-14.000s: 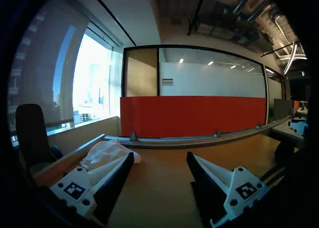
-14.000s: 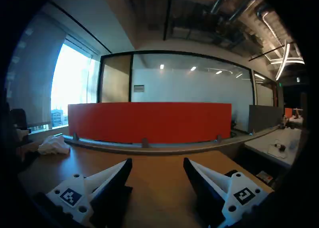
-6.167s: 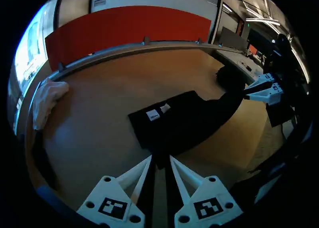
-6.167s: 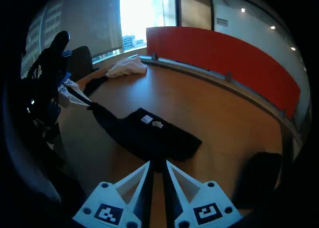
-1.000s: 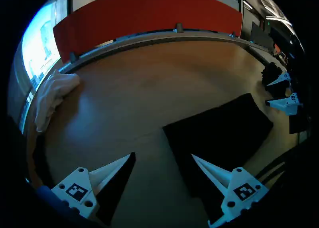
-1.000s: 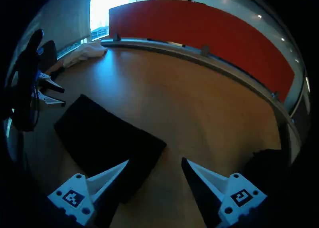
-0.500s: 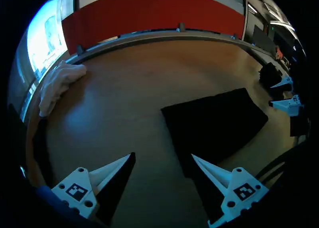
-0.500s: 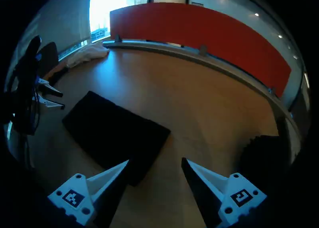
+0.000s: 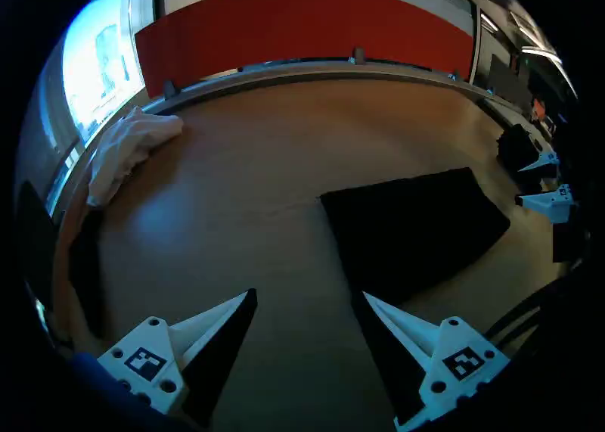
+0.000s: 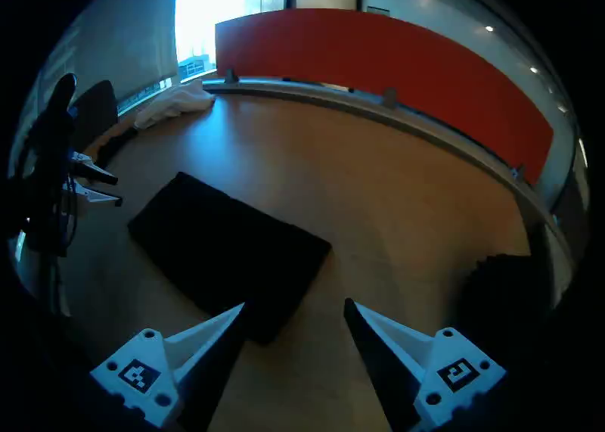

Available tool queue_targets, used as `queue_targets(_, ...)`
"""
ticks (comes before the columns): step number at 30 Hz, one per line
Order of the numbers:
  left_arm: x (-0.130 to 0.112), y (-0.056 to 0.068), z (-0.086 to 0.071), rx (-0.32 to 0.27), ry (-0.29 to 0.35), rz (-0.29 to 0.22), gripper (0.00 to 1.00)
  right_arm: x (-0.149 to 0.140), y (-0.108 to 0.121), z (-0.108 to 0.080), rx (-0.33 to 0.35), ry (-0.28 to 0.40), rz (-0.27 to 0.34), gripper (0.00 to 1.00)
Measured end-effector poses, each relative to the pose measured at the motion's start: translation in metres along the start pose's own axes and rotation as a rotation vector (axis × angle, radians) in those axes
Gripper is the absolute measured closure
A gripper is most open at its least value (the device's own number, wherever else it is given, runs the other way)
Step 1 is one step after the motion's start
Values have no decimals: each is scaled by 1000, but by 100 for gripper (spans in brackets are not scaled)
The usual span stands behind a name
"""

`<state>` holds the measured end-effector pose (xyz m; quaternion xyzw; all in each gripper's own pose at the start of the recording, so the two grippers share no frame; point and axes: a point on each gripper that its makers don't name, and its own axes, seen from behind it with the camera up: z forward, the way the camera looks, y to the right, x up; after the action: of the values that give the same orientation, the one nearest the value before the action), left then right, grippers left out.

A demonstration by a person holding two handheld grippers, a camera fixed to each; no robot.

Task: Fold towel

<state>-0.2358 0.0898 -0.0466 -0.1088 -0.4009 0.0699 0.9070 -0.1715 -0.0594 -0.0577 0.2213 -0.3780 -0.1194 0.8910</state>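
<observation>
Left gripper view: the left gripper (image 9: 308,294) has its two white pointed plastic fingers spread wide, with nothing between them. Beyond them lies a smooth wooden table (image 9: 249,175) with a soft sheen. The towel (image 9: 412,224) is black and matte, folded into a flat, thick rectangle with straight edges, lying to the right of centre on the table. Its long axis runs across the view, left to right, rising slightly toward the far right. Just past its right short edge is the right gripper (image 9: 519,184), fingers apart and pointing back at the towel. A crumpled white cloth (image 9: 128,148) lies at the far left edge of the table. A curved red panel (image 9: 302,27) stands along the far side, and a bright window (image 9: 94,61) is at the left.

Right gripper view: the right gripper (image 10: 295,303) is also spread wide and holds nothing. Here the towel (image 10: 227,250) lies left of centre, its long axis running from far left to near right, one corner close before the fingers. This view shows the left gripper (image 10: 119,192) near the towel's left short edge, fingers apart, held by a person seen as a dark shape (image 10: 41,175). It also shows a dark chair (image 10: 94,110) by the white cloth (image 10: 174,99), and a dark lump (image 10: 499,281) at the table's right, too dim to identify. The towel's long axis runs from one gripper toward the other.
</observation>
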Motion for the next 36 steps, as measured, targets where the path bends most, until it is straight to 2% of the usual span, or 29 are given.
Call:
queue_targets(9, -18, -12, -22, 35, 10, -70, 8, 2, -9, 3, 36, -2, -51, 8)
queue_targets(18, -26, -21, -39, 53, 22, -100, 8, -1, -15, 7, 71, -15, -87, 8)
queue_targets(23, -30, -23, -47, 61, 25, -119, 8, -14, -19, 10, 86, -40, -111, 9)
queue_targets(30, -39, -24, -56, 71, 24, -143, 8, -36, -26, 12, 115, -82, -126, 19)
queue_targets(36, -44, -24, -61, 71, 20, -141, 8, -46, -31, 12, 145, -105, -131, 32)
